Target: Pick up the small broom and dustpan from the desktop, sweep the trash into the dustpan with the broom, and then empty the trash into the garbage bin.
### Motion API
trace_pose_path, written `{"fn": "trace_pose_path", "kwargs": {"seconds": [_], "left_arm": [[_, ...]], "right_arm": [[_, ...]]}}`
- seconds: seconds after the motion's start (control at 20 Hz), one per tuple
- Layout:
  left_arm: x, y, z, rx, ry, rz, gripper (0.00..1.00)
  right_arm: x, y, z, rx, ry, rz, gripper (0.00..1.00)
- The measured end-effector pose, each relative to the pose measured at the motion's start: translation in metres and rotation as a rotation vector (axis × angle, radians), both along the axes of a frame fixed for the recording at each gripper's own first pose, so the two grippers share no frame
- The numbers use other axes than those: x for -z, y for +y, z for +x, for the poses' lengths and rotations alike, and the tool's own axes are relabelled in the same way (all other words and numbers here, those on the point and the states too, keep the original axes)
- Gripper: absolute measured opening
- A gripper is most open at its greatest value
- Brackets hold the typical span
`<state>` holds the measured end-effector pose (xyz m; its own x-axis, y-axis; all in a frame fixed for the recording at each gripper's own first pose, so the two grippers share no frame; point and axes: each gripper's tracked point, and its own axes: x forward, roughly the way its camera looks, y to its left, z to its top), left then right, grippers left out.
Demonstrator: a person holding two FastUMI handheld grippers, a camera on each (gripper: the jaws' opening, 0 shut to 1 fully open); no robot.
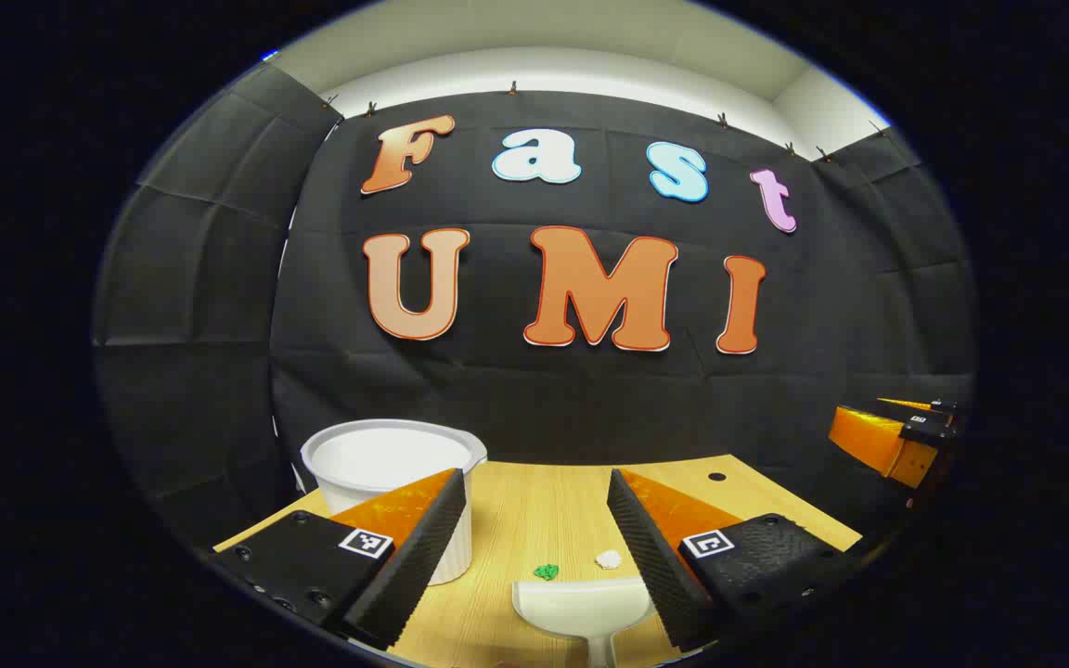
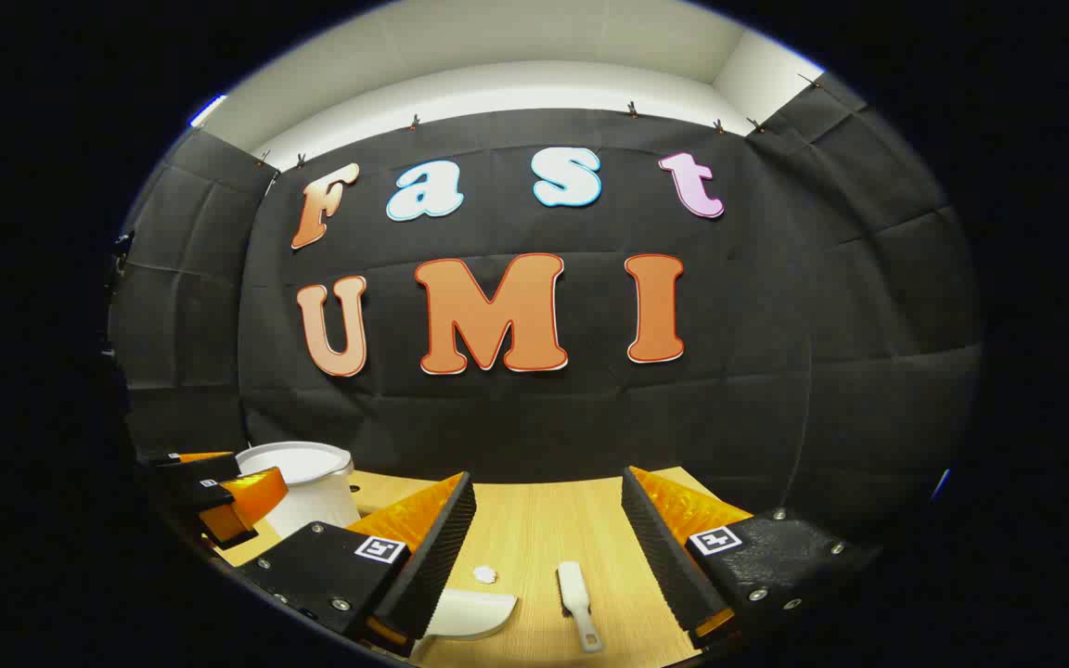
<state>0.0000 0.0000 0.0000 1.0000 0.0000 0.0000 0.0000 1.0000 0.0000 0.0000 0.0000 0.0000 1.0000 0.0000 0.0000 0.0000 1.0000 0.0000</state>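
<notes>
Left gripper [image 1: 536, 533] gapes wide over the desktop [image 1: 534, 501], dustpan [image 1: 584, 605] at 6 o'clock, green scrap [image 1: 547, 571] and white scrap [image 1: 608, 558] just beyond, bin [image 1: 391, 464] at 9. Right gripper [image 2: 548, 538], equally wide, adds the broom [image 2: 577, 594] at 6.

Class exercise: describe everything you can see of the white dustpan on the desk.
The dustpan is white, plastic-looking, with a shallow curved scoop and a narrow handle running toward the camera. It lies flat on the wooden desktop, mouth facing a green scrap and a white scrap just beyond. It lies between and below the open left gripper fingers, untouched.
</notes>
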Motion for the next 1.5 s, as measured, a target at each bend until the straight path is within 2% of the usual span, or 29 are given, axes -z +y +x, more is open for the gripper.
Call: {"fn": "trace_pose_path", "kwargs": {"seconds": [0.2, 0.4, 0.8, 1.5], "left_arm": [[0.007, -0.002, 0.002, 0.015, 0.015, 0.016, 0.97], [0.005, 0.008, 0.000, -0.014, 0.009, 0.018, 0.97], [0.007, 0.006, -0.010, 0.033, 0.013, 0.024, 0.97], [0.028, -0.014, 0.003, 0.113, 0.074, 0.049, 0.97]], "right_arm": [[0.000, -0.006, 0.001, 0.021, 0.003, 0.001, 0.95], [0.006, -0.002, -0.008, 0.030, 0.020, -0.020, 0.95], [0.005, -0.003, -0.025, 0.063, -0.001, -0.026, 0.95], [0.013, -0.010, -0.020, 0.093, 0.032, -0.036, 0.95]]}}
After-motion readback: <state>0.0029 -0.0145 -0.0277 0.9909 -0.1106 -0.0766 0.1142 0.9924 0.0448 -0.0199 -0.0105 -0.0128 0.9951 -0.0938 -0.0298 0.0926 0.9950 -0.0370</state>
